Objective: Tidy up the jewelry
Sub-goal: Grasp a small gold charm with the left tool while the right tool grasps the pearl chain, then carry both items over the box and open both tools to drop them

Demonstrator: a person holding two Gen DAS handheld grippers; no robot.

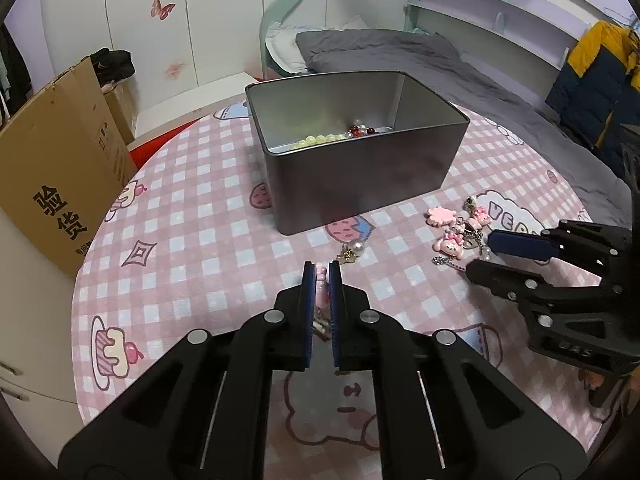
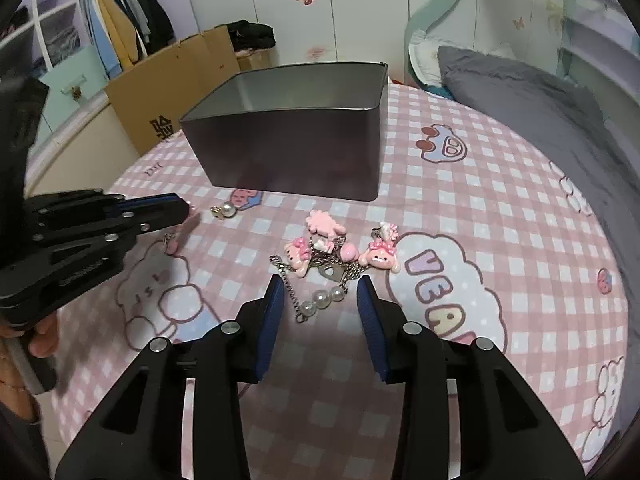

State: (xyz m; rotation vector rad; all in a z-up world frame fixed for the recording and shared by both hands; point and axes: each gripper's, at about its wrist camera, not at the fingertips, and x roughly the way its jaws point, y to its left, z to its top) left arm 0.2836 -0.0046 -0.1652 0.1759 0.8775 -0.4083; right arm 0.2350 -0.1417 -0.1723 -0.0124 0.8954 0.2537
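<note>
Covering the round table (image 1: 192,216) is a pink checked cloth with cartoon prints, the flat stage for your sorting. At twelve o'clock from your left gripper stands an open grey metal tin (image 1: 360,168), mouth up so pieces can be dropped in; pale green beads (image 1: 320,139) and red and pearl beads (image 1: 362,129) already lie on its floor. At about two o'clock, near the right gripper (image 2: 320,292), a tangle of pink charms and chains (image 2: 340,252) waits on the cloth. Its jaws stand spread on either side of the tangle's pearl strand (image 2: 322,300), not yet pressing, likely lining up a grasp. Your left gripper (image 1: 321,276) is pressed together, pinching a small pink charm (image 1: 320,280), probably ready to lift toward the tin. Just beyond it, at one o'clock, a loose pearl charm (image 1: 354,250) lies alone.
</note>
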